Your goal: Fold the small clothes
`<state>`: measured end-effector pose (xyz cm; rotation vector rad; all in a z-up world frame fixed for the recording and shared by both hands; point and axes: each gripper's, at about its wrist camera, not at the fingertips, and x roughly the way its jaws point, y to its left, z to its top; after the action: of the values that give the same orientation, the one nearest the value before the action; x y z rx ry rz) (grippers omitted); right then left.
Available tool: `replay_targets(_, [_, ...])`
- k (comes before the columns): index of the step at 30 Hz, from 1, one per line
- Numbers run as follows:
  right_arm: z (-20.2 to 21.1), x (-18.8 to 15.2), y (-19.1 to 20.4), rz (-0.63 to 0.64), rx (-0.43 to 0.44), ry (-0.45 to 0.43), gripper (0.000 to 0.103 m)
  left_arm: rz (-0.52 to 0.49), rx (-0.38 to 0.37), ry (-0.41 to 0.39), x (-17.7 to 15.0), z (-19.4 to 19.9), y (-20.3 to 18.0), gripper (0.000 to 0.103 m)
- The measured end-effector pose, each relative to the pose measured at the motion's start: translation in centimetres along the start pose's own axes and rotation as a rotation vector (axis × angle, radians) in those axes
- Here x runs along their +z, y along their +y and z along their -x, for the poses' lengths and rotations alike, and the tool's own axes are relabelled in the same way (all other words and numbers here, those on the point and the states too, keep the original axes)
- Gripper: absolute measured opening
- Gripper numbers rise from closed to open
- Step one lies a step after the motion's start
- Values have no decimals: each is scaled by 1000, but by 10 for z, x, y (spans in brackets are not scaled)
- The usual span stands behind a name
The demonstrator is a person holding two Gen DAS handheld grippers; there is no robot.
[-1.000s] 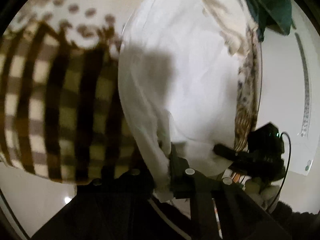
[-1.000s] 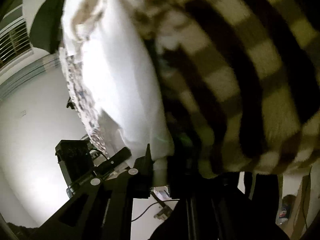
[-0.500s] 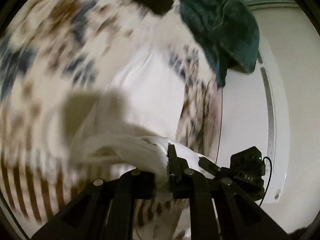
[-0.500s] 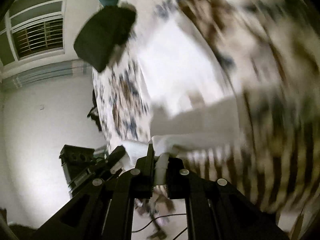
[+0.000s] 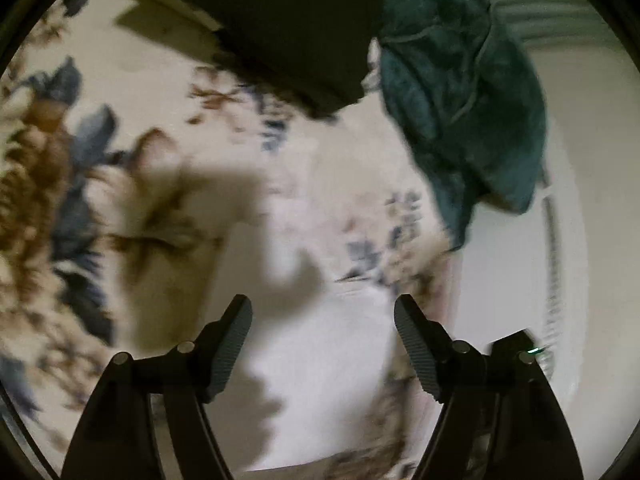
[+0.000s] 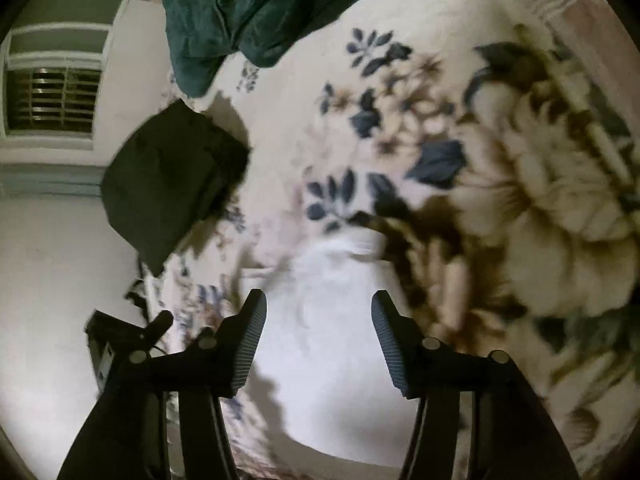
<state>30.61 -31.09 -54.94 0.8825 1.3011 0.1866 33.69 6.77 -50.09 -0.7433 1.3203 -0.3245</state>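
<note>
On floral bedspread, white garment lay below both tools; left tool, right tool jaws opening, nothing gripped.

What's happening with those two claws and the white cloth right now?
Left gripper and right gripper opening, nothing between pads. White garment lying on floral blanket. Nothing in the way.

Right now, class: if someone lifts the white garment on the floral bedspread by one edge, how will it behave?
The white garment will probably droop limply, since its surface shows soft wrinkles. It looks thin, so likely light. Lying on the plush floral bedspread, it may drag rather than slide.
</note>
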Motion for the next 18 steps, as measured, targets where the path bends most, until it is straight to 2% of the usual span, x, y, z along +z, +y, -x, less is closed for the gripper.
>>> replay_targets(2, [-3, -6, -13, -8, -31, 24, 57, -30, 66, 44, -2, -14, 7, 72])
replay_targets(3, [-10, -7, -19, -28, -42, 51, 57, -28, 91, 91, -3, -28, 14, 72])
replay_targets(5, [-31, -10, -25, -66, -47, 74, 57, -4, 104, 146, -1, -49, 24, 72])
replay_targets(7, [-49, -7, -34, -115, -25, 97, 56, 6, 100, 135, 3, -63, 26, 69])
replay_targets(9, [-51, -8, -37, -134, 22, 42, 6, -34, 61, 74, 8, -63, 15, 34])
replay_targets(10, [-49, -9, -34, -127, -3, 26, 4, -66, 57, 72, 11, -64, 7, 6])
replay_targets(13, [-34, -12, -24, -87, -63, -64, 3, -132, 67, 47, 17, -66, -4, 6])
replay_targets(14, [-32, -13, -26, -87, -84, -78, 3, -131, 77, 64, 20, -71, -1, 6])
replay_targets(16, [-41, -12, -37, -132, -106, -60, 3, -91, 60, 107, 26, -78, 7, 8])
replay_targets(18, [-49, -11, -43, -163, -91, -19, 4, -50, 30, 142, 28, -75, 13, 18])
